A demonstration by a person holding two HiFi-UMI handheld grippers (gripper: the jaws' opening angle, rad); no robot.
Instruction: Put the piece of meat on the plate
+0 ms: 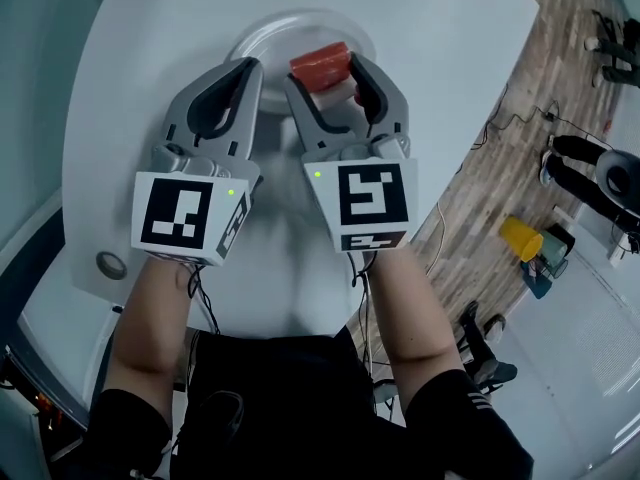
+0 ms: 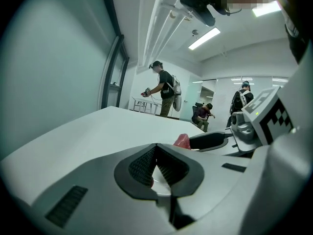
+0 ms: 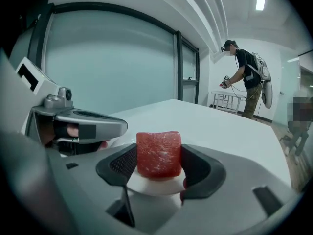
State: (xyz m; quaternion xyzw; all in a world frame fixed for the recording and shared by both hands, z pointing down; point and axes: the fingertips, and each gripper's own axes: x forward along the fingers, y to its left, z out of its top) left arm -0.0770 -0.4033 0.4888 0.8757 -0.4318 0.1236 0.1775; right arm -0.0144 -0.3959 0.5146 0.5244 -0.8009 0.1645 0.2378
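Note:
A red cube of meat [image 1: 319, 64] sits between the jaws of my right gripper [image 1: 325, 70], which is shut on it. It hangs over the near right part of the white plate [image 1: 268, 34] at the far middle of the white table. In the right gripper view the meat [image 3: 158, 153] fills the gap of the right gripper [image 3: 159, 156], with the plate [image 3: 155, 186] just below. My left gripper [image 1: 252, 66] lies beside it on the left, over the plate's near edge, shut on nothing. In the left gripper view, the left gripper's [image 2: 156, 147] jaw tips meet.
The round white table [image 1: 150, 58] ends close on the right, above a wood-pattern floor [image 1: 500, 158] with a yellow cup [image 1: 520, 238] and cables. A small grey disc [image 1: 110, 264] lies near the table's left front edge. People stand beyond the table [image 2: 164, 87].

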